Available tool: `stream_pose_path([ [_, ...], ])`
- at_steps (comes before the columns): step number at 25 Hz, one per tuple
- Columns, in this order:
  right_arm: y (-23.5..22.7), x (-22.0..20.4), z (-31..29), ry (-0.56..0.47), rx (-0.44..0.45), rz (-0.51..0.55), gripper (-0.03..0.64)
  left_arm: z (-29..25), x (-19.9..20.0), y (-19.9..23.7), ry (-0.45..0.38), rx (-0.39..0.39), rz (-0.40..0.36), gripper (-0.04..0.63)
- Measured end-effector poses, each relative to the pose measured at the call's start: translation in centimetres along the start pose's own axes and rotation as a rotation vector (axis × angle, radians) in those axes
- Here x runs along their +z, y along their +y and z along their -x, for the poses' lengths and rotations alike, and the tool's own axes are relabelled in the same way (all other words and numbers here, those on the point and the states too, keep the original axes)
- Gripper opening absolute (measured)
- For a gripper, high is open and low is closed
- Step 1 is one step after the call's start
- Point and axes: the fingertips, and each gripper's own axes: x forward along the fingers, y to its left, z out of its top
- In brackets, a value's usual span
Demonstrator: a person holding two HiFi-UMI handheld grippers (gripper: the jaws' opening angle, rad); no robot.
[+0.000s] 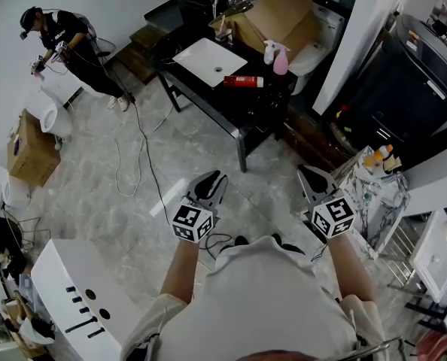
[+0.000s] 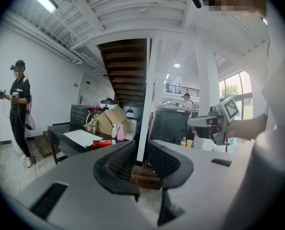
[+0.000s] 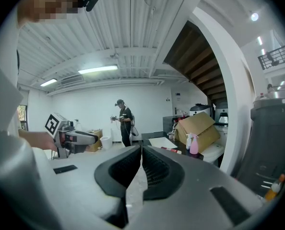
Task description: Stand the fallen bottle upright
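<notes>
Our left gripper (image 2: 142,146) has jaws slightly apart and empty, our right gripper (image 3: 141,150) has them closed on nothing, and well ahead we see 1 red bottle (image 1: 243,81) lying on the black table (image 1: 255,105) beside a white basin (image 1: 207,60).

The head camera looks steeply down over the left claw (image 1: 211,185) and right claw (image 1: 311,179). Each claw's camera sits close behind its jaws, facing nearly level; all share the table (image 1: 263,105) far ahead.

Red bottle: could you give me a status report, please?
Left tongs open, right tongs shut, both empty. Red bottle lying flat, untouched. Pink spray bottle beside.
</notes>
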Motion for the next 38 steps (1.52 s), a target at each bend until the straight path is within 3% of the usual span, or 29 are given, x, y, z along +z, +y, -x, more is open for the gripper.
stream_pose_path([
  [12,2.9,-0.6,-0.9,0.013,-0.039,-0.008,0.034,1.9,-1.3,1.5,0.036,-0.045,-0.012,0.224],
  [25,4.0,-1.2,-1.9,0.025,-0.057,-0.015,0.034,3.0,-2.2,3.5,0.038,-0.041,0.008,0.230],
  [38,-1.1,-1.6,-6.4,0.032,-0.053,-0.053,0.034,-2.6,-1.9,6.4,0.071,-0.029,0.021,0.235],
])
